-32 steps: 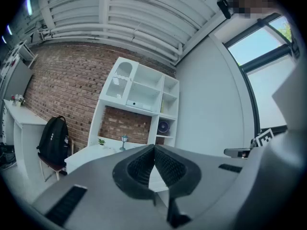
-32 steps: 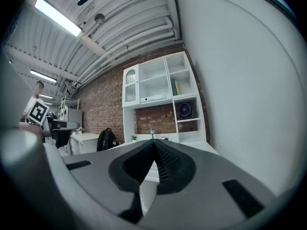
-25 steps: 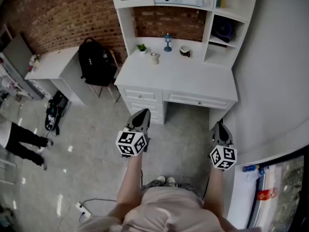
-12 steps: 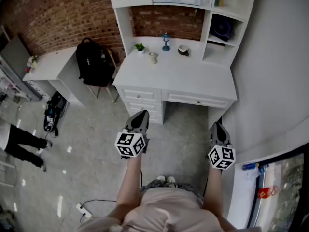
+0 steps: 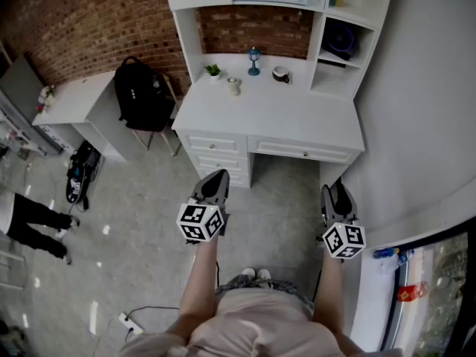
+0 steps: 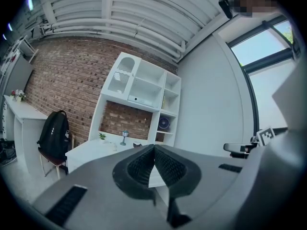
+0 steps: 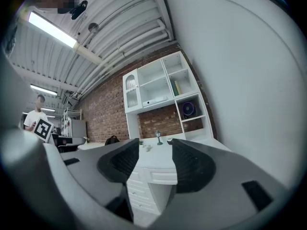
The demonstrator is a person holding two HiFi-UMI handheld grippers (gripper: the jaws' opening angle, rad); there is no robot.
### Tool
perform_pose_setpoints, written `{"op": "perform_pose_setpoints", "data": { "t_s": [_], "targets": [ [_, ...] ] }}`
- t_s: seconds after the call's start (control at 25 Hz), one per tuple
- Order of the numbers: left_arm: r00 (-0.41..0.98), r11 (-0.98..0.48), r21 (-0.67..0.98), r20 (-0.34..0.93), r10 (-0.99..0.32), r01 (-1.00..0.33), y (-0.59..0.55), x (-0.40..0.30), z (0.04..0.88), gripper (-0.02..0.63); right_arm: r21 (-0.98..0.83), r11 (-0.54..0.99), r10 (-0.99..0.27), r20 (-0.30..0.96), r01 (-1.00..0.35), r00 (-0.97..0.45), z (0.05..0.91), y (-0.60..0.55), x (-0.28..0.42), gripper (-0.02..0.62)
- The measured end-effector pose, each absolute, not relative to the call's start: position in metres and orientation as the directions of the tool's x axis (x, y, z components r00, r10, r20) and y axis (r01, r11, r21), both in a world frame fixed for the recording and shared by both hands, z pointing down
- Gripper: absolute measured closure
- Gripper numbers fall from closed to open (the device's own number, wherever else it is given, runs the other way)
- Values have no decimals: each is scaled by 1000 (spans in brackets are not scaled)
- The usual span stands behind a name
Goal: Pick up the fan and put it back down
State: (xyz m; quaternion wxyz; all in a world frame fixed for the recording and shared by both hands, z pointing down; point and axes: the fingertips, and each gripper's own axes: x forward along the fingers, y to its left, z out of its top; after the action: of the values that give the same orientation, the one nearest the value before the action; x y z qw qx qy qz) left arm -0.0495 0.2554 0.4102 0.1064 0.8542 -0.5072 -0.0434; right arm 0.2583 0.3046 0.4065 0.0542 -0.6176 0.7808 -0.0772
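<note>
Fan [image 5: 343, 42] sits back in the middle compartment of the right-hand column of a white shelf unit [image 5: 321, 28], which stands on a desk [image 5: 297, 125]. It is untouched and well apart from both tools.

The person stands back from the desk with both forearms stretched forward and held level. The left gripper [image 5: 217, 177] points at the drawers with its fingers pressed together and nothing between them. The right gripper [image 5: 335, 190] hangs near the wall [image 5: 416, 125] on the right, roughly in line with the fan's column. Its fingers have just been opening and now stand partly apart, with only air between them.

The tight compartment looks like the main hazard. Its side walls and the shelf above leave little room, so a gripper coming in off-line could strike the woodwork or push the fan deeper. The half-open fingers may also be too narrow for the round housing, and could butt against it and tip it instead of closing round it. A grip on the curved guard could slip as the fan comes out. A low reach across the desk also risks clipping the cup [image 5: 280, 74] or the small lamp [image 5: 253, 59] that stand just left of the column.
</note>
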Motion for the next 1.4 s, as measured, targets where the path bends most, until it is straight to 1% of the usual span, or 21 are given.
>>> {"op": "perform_pose_setpoints", "data": {
  "t_s": [0.08, 0.16, 0.2, 0.32, 0.4, 0.6, 1.08, 1.4],
  "targets": [
    [484, -464, 230, 36, -874, -856, 255, -50, 412, 578, -207, 250, -968, -30, -946, -250, 402, 306, 255, 343],
    [487, -466, 232, 36, -873, -854, 253, -51, 412, 578, -216, 265, -964, -59, -940, -258, 399, 306, 252, 265],
    [489, -468, 233, 36, -872, -852, 252, -52, 412, 578, -217, 265, -964, -61, -939, -258, 399, 305, 251, 236],
    [496, -475, 236, 37, -867, -848, 249, -55, 412, 578, -218, 246, -969, -34, -945, -244, 404, 302, 246, 168],
    [503, -482, 236, 37, -863, -844, 248, -58, 413, 578, -212, 230, -973, -20, -950, -232, 407, 302, 243, 145],
    [514, -494, 233, 34, -857, -838, 248, -67, 419, 578, -197, 209, -977, -8, -958, -212, 417, 305, 233, 121],
    [541, -518, 224, 49, -840, -825, 221, -66, 427, 578, -200, 188, -981, 2, -962, -192, 426, 290, 227, 120],
    [547, -524, 223, 56, -835, -822, 173, -56, 436, 578, -197, 200, -979, 0, -960, -204, 433, 241, 232, 120]
  ]
}}
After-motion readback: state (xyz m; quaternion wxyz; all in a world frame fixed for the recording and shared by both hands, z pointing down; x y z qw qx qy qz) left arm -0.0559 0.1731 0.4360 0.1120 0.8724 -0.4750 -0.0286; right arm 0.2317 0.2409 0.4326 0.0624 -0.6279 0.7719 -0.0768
